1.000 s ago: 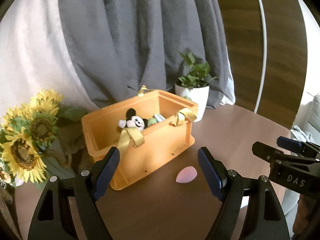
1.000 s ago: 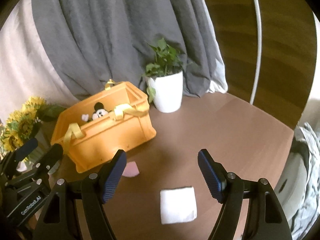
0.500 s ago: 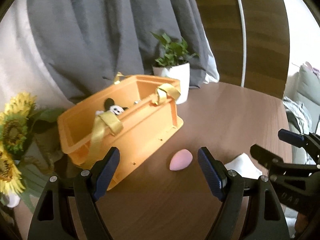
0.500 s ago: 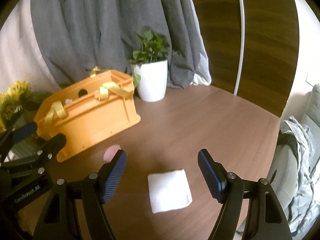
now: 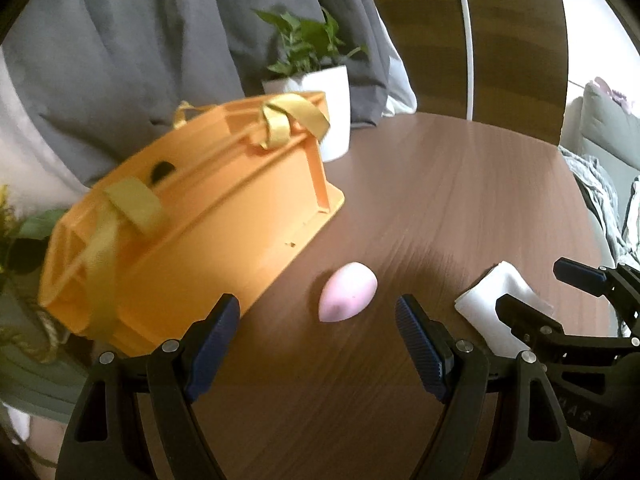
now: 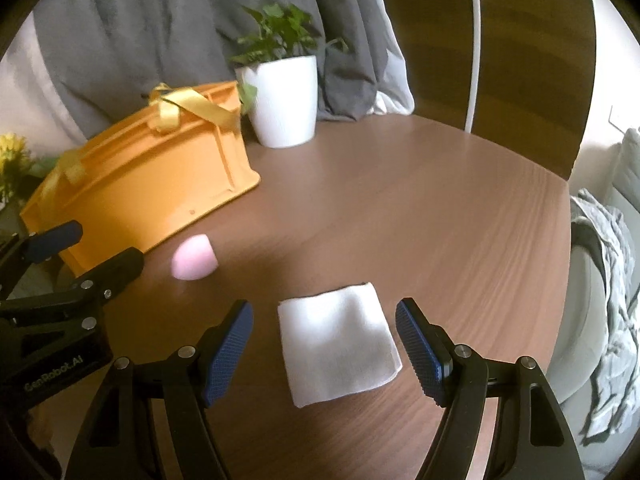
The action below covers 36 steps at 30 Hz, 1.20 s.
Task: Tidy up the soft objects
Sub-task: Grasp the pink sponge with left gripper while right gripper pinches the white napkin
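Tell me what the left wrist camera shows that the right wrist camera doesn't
Only the left wrist view shows the dark shape of something inside the orange basket, above its rim. Only the right wrist view shows the whole white folded cloth, lying between the open right tool; the left view catches just its corner. Both show the pink egg-shaped sponge ahead of the open left tool, the potted plant and the wooden table.

Home living rm, curtains (image 6: 168, 20), potted plant (image 6: 284, 96), sofa (image 5: 608, 128)
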### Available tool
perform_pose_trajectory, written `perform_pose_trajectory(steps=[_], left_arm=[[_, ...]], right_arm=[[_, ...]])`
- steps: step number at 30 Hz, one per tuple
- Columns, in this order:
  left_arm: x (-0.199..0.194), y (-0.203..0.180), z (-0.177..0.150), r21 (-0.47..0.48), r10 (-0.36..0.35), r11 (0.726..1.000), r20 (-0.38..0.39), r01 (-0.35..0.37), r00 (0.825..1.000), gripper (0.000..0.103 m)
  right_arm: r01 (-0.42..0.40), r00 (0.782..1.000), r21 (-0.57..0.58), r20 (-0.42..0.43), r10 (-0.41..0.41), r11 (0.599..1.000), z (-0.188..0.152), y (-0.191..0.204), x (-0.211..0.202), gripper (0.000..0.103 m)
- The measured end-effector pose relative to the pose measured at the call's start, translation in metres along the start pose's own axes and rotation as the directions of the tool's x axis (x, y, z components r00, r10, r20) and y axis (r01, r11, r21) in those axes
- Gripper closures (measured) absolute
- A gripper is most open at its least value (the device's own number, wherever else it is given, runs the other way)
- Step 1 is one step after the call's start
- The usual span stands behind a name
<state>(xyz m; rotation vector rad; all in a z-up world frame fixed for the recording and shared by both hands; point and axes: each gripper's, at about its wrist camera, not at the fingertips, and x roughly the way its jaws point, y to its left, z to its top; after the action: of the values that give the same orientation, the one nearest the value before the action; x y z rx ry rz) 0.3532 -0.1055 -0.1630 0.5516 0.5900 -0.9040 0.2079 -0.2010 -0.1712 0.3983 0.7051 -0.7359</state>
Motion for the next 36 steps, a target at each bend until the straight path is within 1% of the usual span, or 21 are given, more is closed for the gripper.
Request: perform_pose_trajectory(steps=[4,8,12,19,22,25,29,31,32,35,36], left_arm=[[0.016,-0.002,-0.001,-0.001,-0.029,1.000,-0.018,0.029,0.999,0.023],[0.030,-0.002,0.001,-0.022,-0.046,0.999,-0.040,0.045,0.998,0.023],[0.041,-0.003,0.000,-0.028,-0.057,0.998,-0.060,0.055,0.997,0.023],[0.057,-0.003,-0.001,-0.046,-0.078,0.996,-0.085,0.075,0.993,0.025],[0.063,-0.002,-0.001,-0.057,-0.089,0.995,-0.100,0.083,0.991,0.028],[0.068,-0.001,0.000,-0.074,-0.108,0.992,-0.117,0.100,0.987,0.034],[0.073,-0.002,-0.002,-0.088,-0.127,0.989,-0.140,0.116,0.982,0.047],[0.075,-0.004,-0.002,-0.093,-0.132,0.989,-0.151,0.119,0.980,0.052],[0.076,-0.004,-0.003,-0.095,-0.137,0.988,-0.155,0.123,0.978,0.057],[0.076,-0.005,-0.004,-0.094,-0.131,0.989,-0.157,0.118,0.979,0.058],[0.075,-0.005,-0.005,-0.094,-0.131,0.989,-0.157,0.117,0.979,0.059]], right_arm=[[0.003,1.000,0.017,-0.031,-0.003,1.000,-0.002,-0.003,0.012,0.028],[0.001,0.999,0.039,-0.055,0.001,0.999,-0.002,-0.002,0.023,0.028],[-0.008,0.997,0.033,-0.074,0.010,0.999,0.000,0.003,0.033,0.028],[0.003,0.994,0.032,-0.106,0.000,0.999,0.001,0.003,0.046,0.028],[0.012,0.994,0.028,-0.104,-0.009,1.000,0.003,0.002,0.048,0.029],[0.022,0.995,0.016,-0.103,-0.020,1.000,0.004,0.004,0.051,0.029],[0.039,0.994,-0.009,-0.098,-0.040,0.999,0.005,0.006,0.054,0.031],[0.047,0.994,-0.018,-0.095,-0.048,0.999,0.005,0.006,0.053,0.036],[0.047,0.994,-0.019,-0.094,-0.049,0.999,0.005,0.006,0.053,0.037],[0.055,0.994,-0.031,-0.088,-0.057,0.998,0.006,0.005,0.053,0.044],[0.051,0.995,-0.033,-0.086,-0.054,0.998,0.006,0.004,0.053,0.049]])
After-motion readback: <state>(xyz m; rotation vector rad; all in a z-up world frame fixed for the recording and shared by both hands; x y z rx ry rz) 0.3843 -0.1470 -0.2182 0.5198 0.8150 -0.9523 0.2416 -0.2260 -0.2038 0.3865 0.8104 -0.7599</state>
